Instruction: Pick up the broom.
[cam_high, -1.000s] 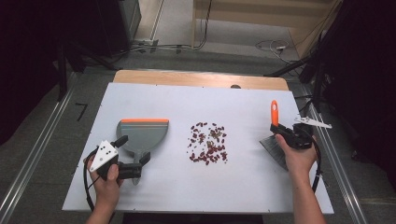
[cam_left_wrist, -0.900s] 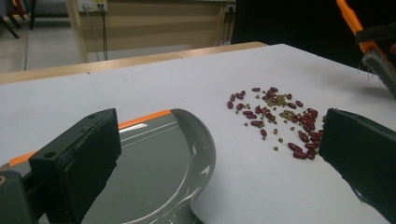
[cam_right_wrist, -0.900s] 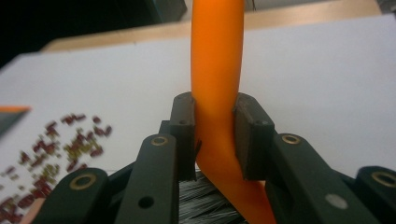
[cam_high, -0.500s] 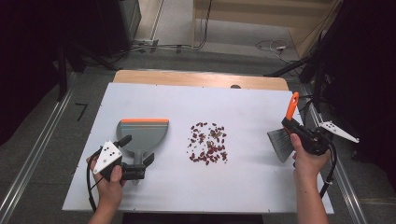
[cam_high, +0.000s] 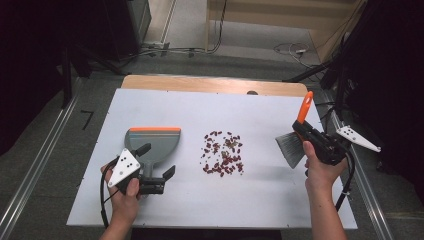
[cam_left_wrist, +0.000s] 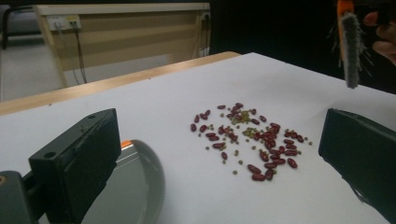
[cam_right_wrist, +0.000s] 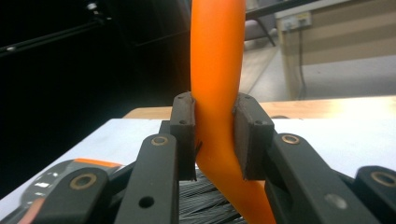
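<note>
A grey dustpan with an orange lip lies flat at the left of the white board. My left gripper stands open at its handle end, its jaws wide apart with nothing pressed between them. In the left gripper view the dustpan curves by the left jaw, and the red and green beans lie ahead. The bean pile sits mid-board. My right gripper is shut on the brush's orange handle. It holds the brush above the board's right side, bristles down.
The white board lies on a wooden table whose far edge shows behind it. Dark stands and cables crowd the floor to the right and at the back. Bare board lies between the beans and each gripper.
My right gripper has lifted the brush off the board and tipped its handle upward. The left hand has shifted slightly near the dustpan handle. The dustpan and beans have stayed put.
</note>
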